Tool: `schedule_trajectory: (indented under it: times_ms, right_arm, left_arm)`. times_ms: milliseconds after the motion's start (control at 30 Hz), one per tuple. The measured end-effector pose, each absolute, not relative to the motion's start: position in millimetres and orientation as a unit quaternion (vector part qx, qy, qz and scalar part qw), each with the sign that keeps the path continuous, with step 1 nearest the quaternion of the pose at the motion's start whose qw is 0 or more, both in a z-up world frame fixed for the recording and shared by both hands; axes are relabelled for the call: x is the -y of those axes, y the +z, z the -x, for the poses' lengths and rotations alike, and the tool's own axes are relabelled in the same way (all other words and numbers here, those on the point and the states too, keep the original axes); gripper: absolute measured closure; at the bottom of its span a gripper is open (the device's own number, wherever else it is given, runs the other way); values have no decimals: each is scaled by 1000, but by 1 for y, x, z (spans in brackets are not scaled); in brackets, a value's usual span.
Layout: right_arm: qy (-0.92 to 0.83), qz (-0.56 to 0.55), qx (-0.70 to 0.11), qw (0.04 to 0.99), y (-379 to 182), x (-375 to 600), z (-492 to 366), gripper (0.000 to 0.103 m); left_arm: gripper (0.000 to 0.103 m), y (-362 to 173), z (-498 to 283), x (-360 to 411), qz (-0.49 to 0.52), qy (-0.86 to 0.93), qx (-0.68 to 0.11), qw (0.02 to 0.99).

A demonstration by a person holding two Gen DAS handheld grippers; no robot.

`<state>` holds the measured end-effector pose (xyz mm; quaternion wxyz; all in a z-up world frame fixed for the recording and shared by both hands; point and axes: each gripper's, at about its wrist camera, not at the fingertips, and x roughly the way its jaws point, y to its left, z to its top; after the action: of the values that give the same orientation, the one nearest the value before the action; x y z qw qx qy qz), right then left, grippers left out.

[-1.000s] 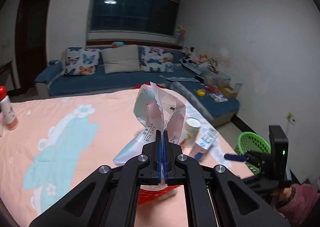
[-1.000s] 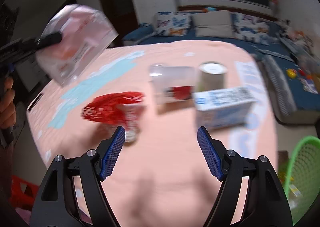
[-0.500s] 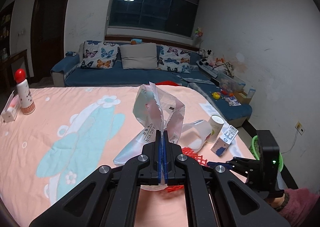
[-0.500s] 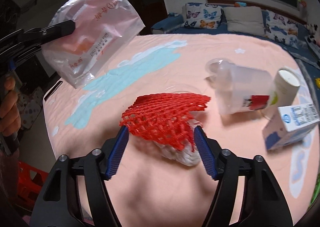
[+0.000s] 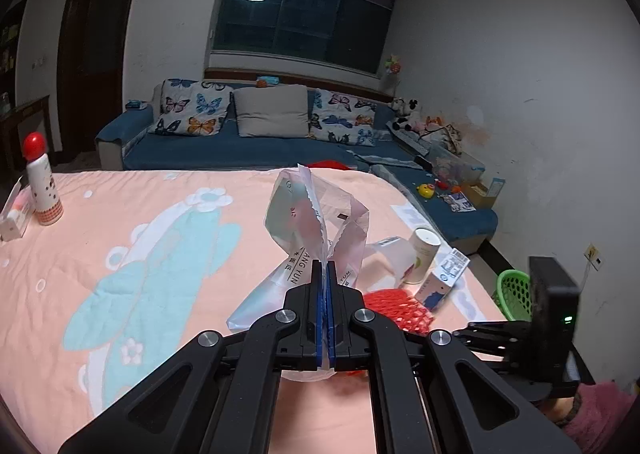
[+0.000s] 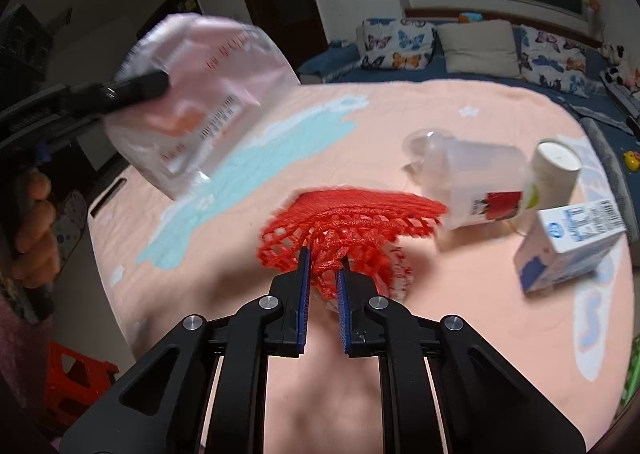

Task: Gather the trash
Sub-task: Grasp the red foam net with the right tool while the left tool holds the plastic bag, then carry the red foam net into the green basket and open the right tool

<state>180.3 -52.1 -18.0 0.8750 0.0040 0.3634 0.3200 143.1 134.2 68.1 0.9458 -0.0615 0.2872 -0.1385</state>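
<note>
From the left wrist view, the left gripper point(image 5: 324, 274) has its blue pads pressed together on a crinkled plastic bag point(image 5: 316, 221), which it holds up above the peach tablecloth point(image 5: 140, 254). Beyond the bag, a red foam net point(image 5: 396, 308) lies on the cloth, with a paper cup point(image 5: 425, 256) and a small carton point(image 5: 444, 282) just beside it. A green basket point(image 5: 514, 294) sits off the table's right edge, and a red-capped bottle point(image 5: 42, 181) stands at the far left.

From the right wrist view, the right gripper point(image 6: 323, 266) pinches the bunched near edge of the red foam net point(image 6: 352, 221) between nearly closed fingers (a narrow gap shows). A tipped clear plastic cup point(image 6: 476, 181) touches the net's right end, the paper cup point(image 6: 554, 173) and carton point(image 6: 568, 242) beside it. The bag point(image 6: 192, 109) hangs blurred at upper left, gripped by the left gripper
</note>
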Motion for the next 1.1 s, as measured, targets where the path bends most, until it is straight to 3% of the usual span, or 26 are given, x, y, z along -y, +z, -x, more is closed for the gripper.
schedule_trajectory:
  times_ms: [700, 1100]
  right_arm:
    - [208, -61, -315, 924, 13, 191, -126, 95]
    - [68, -81, -290, 951, 27, 310, -110, 96]
  left_arm:
    - [101, 72, -167, -32, 36, -242, -290, 925]
    - [101, 62, -186, 67, 14, -333, -308, 891]
